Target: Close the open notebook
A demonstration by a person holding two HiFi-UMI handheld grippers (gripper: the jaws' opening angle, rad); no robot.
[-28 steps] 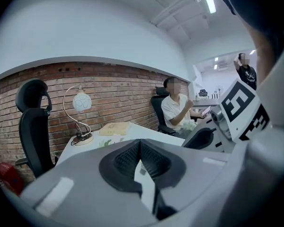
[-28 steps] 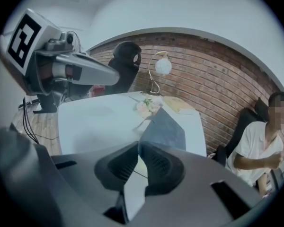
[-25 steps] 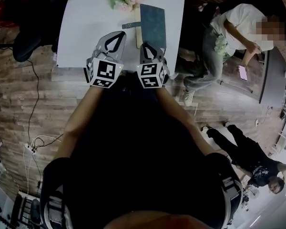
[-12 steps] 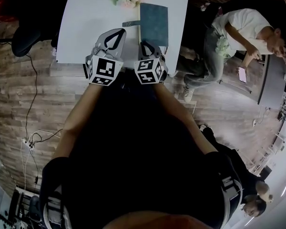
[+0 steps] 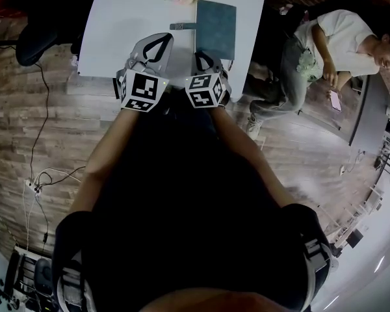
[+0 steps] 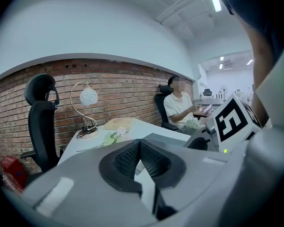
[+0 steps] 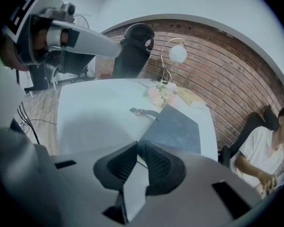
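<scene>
Notebook (image 5: 216,28) lies shut on the table (image 5: 130,18) just ahead of the right gripper (image 5: 206,58); its empty jaws have just been easing apart, seemingly after letting go; left gripper (image 5: 158,46) clenched, idle alongside.

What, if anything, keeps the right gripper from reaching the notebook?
Nothing visible, so likely yes: the right gripper hangs right at the near edge of the notebook. Its jaws have just been opening, with nothing between them.
</scene>
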